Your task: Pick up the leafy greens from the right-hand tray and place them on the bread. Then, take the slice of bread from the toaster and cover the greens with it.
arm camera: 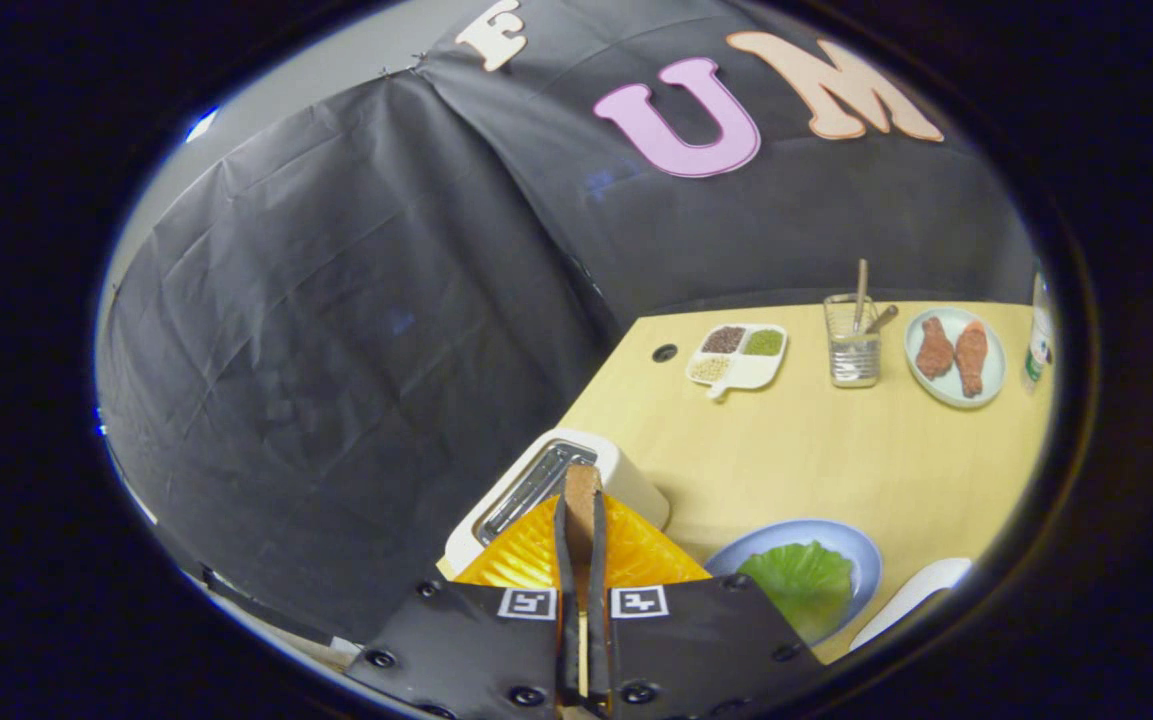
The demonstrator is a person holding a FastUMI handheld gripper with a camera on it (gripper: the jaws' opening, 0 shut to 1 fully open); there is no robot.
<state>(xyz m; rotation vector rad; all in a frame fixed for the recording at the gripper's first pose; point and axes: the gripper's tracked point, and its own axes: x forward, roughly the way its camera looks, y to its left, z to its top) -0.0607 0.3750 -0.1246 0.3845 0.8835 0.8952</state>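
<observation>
Since the leafy greens point(801, 585) already lie on the blue plate point(861, 550), just ahead and to the right of the gripper point(582, 520), reads as the first half done, though any bread beneath the leaf stays hidden. Pinches a slice of bread point(582, 500) edge-on between both fingers, pressed close with the brown crust standing up between them. Holds that slice above the white toaster point(556, 480), whose open slot sits directly ahead and a little left, so the lift out looks finished or nearly so. Leaves the carry across to the plate and the laying of the slice flat over the greens. Shows, well beyond the fingers on the worktop point(836, 450), a divided dish of grains point(736, 355), a glass holder with utensils point(853, 345) and a plate with two brown pieces point(954, 355), none of them part of the job.
</observation>
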